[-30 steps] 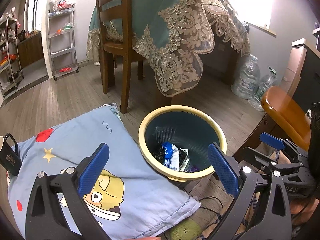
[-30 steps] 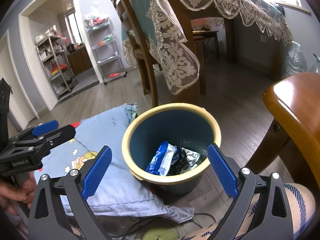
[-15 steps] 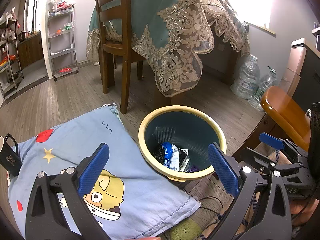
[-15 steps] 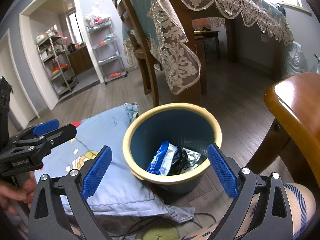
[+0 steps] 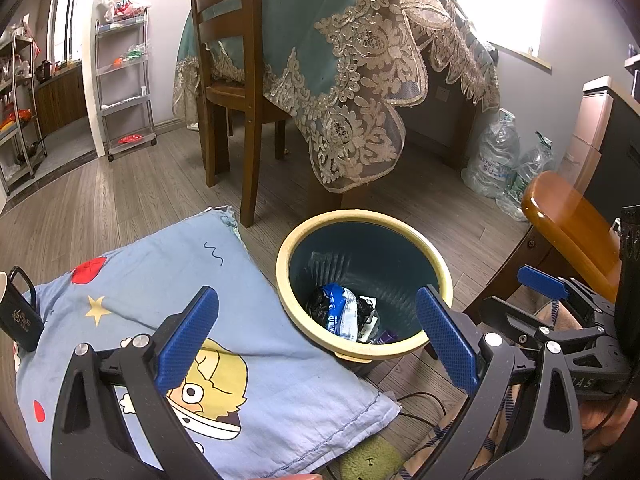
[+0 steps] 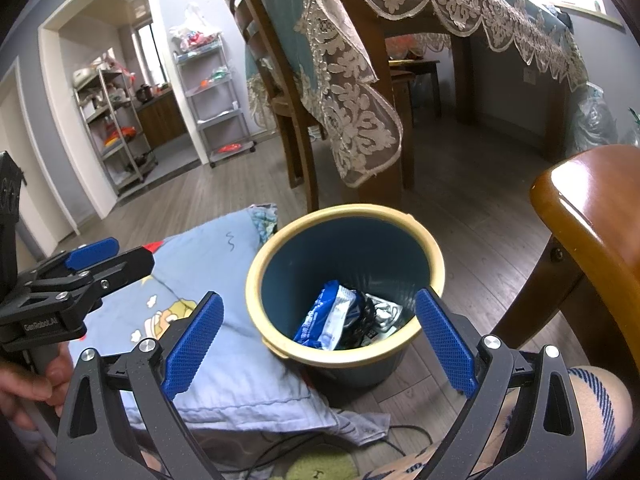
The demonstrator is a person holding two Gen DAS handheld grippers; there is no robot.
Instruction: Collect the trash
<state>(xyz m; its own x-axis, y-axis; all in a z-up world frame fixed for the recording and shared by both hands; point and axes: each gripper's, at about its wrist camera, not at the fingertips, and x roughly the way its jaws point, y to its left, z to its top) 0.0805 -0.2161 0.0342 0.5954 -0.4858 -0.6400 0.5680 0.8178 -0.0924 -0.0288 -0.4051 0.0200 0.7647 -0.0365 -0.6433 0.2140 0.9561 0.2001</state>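
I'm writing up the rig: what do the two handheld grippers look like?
Both the left gripper and the right gripper have black, angular plastic frames with silver bolts and flat blue textured pads. White lettering marks each body. The person's leg wears blue striped fabric.

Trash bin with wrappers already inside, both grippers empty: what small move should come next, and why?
Probably swing the left gripper toward the black mug at the cushion's left edge, the only loose item in view. Both it and the right gripper are open and empty, and the wrappers already lie in the trash bin. Whether the mug is trash is unclear.
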